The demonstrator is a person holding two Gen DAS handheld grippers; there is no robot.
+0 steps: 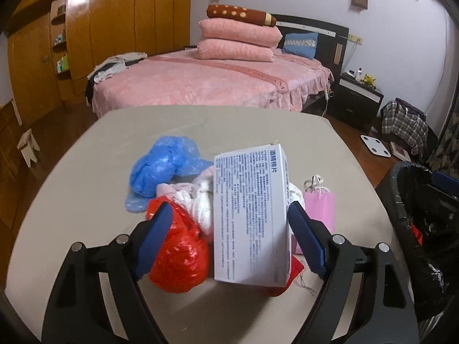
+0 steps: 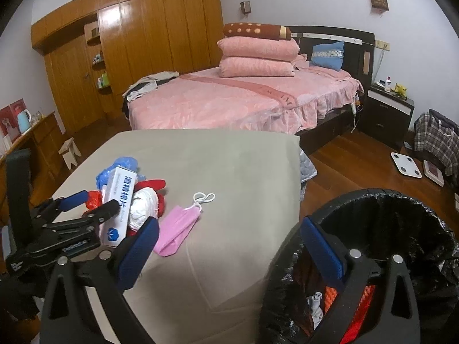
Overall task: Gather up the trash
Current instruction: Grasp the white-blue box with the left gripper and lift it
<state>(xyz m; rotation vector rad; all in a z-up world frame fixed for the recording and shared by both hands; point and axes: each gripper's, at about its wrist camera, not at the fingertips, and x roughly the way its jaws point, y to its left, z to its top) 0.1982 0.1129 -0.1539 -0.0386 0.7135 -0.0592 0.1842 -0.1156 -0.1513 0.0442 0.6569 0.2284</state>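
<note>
Jaws of our left gripper (image 1: 229, 229) stand spread around the white box (image 1: 249, 215); our right gripper (image 2: 229, 246) gapes, released, by the bin (image 2: 387, 215).

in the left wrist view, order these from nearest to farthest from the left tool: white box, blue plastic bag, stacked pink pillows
1. White box: between the fingers of the left tool, hard by the right one.
2. Blue plastic bag: beyond the tool, on the table's left side.
3. Stacked pink pillows: on the bed, well past the table.
</note>
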